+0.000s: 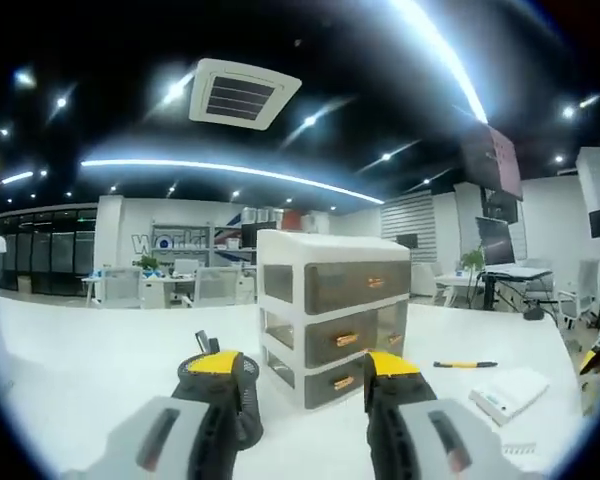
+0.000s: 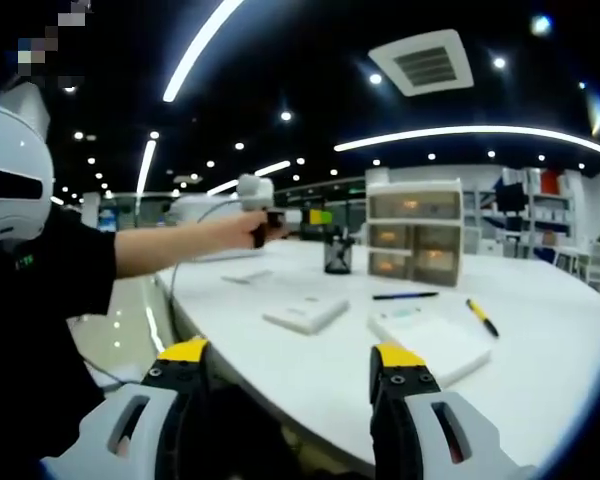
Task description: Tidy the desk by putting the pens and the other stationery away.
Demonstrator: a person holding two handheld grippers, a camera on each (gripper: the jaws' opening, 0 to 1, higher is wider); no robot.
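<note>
In the left gripper view, the left gripper is held with its jaws well apart and nothing between them, above the white desk and facing the three-drawer organiser, which is seen with all drawers closed. A yellow pen and a white notepad lie off to its right. In the right gripper view, the right gripper is likewise wide open and empty, near the desk's edge. Beyond it are seen another white pad, a larger pad, a dark pen, the yellow pen and a mesh pen cup.

A pen could be rolled away by a poorly centred pinch, and a closed drawer could be nudged backward rather than opened. Drawer contents cannot be made out, and an object at the left gripper view's right edge is cut off.
</note>
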